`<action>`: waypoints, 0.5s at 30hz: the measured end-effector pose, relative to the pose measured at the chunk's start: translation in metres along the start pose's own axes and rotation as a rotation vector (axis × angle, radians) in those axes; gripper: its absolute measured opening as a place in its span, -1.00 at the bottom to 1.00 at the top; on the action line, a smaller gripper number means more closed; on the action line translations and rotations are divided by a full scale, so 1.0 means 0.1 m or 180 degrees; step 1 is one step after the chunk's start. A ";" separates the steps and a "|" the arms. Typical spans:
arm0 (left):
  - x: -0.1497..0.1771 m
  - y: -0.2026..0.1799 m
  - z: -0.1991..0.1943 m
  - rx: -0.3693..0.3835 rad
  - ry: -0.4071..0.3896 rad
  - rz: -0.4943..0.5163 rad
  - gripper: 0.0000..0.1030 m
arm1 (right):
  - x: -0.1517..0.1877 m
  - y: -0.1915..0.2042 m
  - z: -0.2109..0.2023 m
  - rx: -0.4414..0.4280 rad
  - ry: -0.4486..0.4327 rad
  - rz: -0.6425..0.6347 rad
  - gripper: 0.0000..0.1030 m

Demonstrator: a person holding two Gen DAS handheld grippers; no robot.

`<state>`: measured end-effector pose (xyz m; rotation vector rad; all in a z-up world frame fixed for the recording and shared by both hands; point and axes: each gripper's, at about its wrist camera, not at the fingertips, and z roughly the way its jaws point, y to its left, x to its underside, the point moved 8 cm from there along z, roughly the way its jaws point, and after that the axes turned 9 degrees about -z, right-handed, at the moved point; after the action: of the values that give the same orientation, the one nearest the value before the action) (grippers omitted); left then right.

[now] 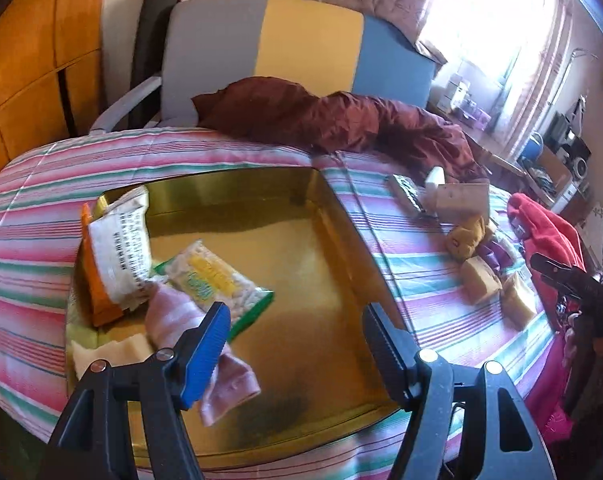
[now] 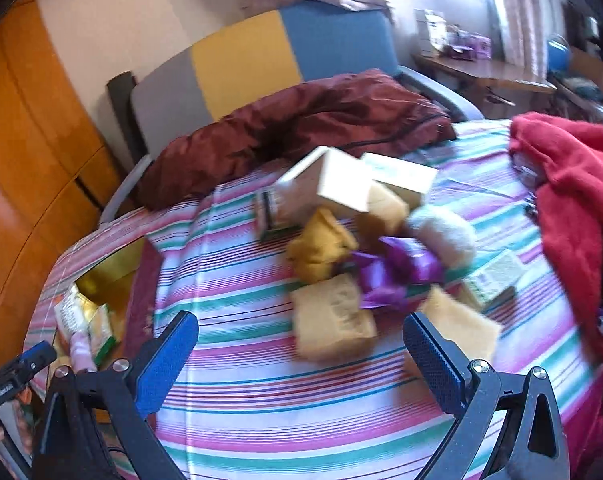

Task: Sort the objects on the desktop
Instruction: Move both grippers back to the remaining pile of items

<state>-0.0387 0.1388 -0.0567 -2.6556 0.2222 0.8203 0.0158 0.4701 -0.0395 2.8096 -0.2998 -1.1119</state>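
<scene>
A gold tray (image 1: pixel 333 216) lies on the striped cloth. In it are an orange-and-white snack packet (image 1: pixel 117 248), a green-and-yellow packet (image 1: pixel 217 280), a pink striped sock (image 1: pixel 185 320) and a pale sponge (image 1: pixel 113 354). My left gripper (image 1: pixel 297 344) is open and empty above the tray, its left finger over the sock. My right gripper (image 2: pixel 301 352) is open and empty above the cloth, just in front of a pile: yellow sponges (image 2: pixel 333 320), a mustard cloth (image 2: pixel 321 248), a purple wrapper (image 2: pixel 389 272), a white fluffy item (image 2: pixel 441 236) and cardboard boxes (image 2: pixel 341 184).
A maroon quilt (image 1: pixel 333 116) and a chair back (image 1: pixel 301 40) lie beyond the tray. A red garment (image 2: pixel 573 184) lies at the right edge. A cluttered desk (image 2: pixel 481 72) stands by the window. The tray (image 2: pixel 109 276) shows at the left of the right wrist view.
</scene>
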 end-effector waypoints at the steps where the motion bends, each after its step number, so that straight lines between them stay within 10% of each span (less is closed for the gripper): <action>1: -0.01 -0.03 0.01 0.0019 0.0006 0.0018 0.35 | 0.00 -0.08 -0.01 0.0054 0.0016 0.0007 0.99; 15: -0.22 -0.80 0.29 0.0653 0.0418 0.0063 0.35 | 0.10 -1.16 -0.16 0.0200 0.0121 0.0478 0.99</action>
<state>-0.0517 0.2241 -0.0436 -2.5182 0.3470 0.5945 0.0505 0.5814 -0.0545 2.8031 -0.5414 -1.0331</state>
